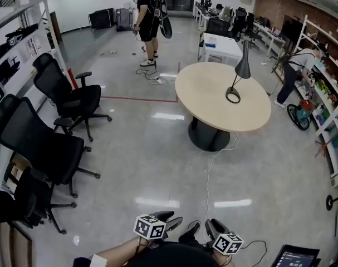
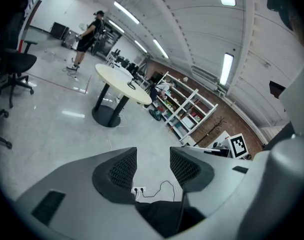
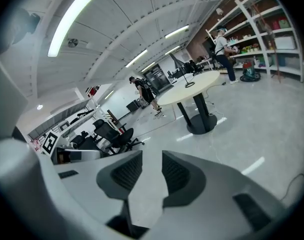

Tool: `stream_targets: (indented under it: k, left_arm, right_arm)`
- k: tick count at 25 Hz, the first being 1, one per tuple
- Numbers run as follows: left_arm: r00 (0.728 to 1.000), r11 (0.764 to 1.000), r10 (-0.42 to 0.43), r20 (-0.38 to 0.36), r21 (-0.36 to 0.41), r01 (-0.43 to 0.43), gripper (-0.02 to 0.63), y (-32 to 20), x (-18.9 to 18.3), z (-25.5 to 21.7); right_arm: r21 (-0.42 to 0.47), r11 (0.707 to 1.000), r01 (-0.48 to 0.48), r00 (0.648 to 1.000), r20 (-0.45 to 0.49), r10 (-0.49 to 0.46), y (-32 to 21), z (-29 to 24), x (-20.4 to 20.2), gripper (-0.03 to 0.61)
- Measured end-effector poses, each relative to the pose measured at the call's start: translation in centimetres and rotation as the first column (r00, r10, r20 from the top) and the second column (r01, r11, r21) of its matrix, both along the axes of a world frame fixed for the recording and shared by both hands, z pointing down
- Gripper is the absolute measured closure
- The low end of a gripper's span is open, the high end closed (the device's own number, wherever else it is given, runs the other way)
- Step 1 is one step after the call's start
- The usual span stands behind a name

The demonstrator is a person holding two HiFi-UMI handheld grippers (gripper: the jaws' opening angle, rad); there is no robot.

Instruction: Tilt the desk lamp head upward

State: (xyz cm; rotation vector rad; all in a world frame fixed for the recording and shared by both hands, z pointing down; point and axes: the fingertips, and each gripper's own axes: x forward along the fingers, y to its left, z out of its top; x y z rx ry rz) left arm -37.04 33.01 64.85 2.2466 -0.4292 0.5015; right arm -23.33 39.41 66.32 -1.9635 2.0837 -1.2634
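Observation:
The desk lamp (image 1: 239, 75) stands on the far right part of a round beige table (image 1: 207, 102), well ahead of me. It is dark, with a ring base (image 1: 233, 95) and a cone head (image 1: 243, 69) that points down. My left gripper (image 1: 166, 221) and right gripper (image 1: 212, 227) hang low at the bottom of the head view, far from the table. Both are open, with nothing between their fingers. The left gripper view shows its jaws (image 2: 153, 158) apart over the floor, with the table (image 2: 122, 83) distant. In the right gripper view the jaws (image 3: 152, 165) stand apart and the table (image 3: 189, 91) is far off.
Black office chairs (image 1: 68, 96) line the left side by wall shelves. A white cable (image 1: 211, 171) runs over the floor from the table foot toward me. One person (image 1: 148, 21) stands at the back, another (image 1: 295, 71) bends at the right shelves. A tablet (image 1: 294, 257) sits bottom right.

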Motion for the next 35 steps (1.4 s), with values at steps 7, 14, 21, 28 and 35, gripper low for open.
stream_targets:
  k: [7, 14, 21, 28, 35]
  left_arm:
    - [1.000, 0.999, 0.017, 0.025, 0.051, -0.019, 0.399, -4.2, 9.7, -1.7]
    - [0.998, 0.995, 0.039, 0.041, 0.085, -0.043, 0.399, -6.2, 17.4, -2.3]
    - [0.998, 0.997, 0.016, 0.062, 0.075, -0.020, 0.399, -9.0, 20.2, -2.3]
    - [0.996, 0.997, 0.076, 0.053, 0.030, -0.078, 0.399, -12.4, 25.0, -0.8]
    - [0.984, 0.983, 0.178, 0.026, 0.037, -0.179, 0.399, -18.5, 31.1, -0.7]
  right_arm:
    - [0.030, 0.999, 0.017, 0.999, 0.049, -0.018, -5.9, -0.6, 8.6, 0.453]
    - [0.046, 0.999, 0.002, 0.997, 0.078, -0.006, -8.4, -0.4, 16.3, 0.453]
    - [0.050, 0.999, 0.002, 0.995, 0.101, -0.007, -10.6, 0.0, 19.3, 0.453]
    - [0.018, 0.998, -0.066, 0.994, 0.091, 0.064, -12.7, 1.2, 24.0, 0.453]
    - [-0.017, 0.985, -0.173, 0.983, 0.063, 0.173, -17.1, 1.5, 29.7, 0.453]
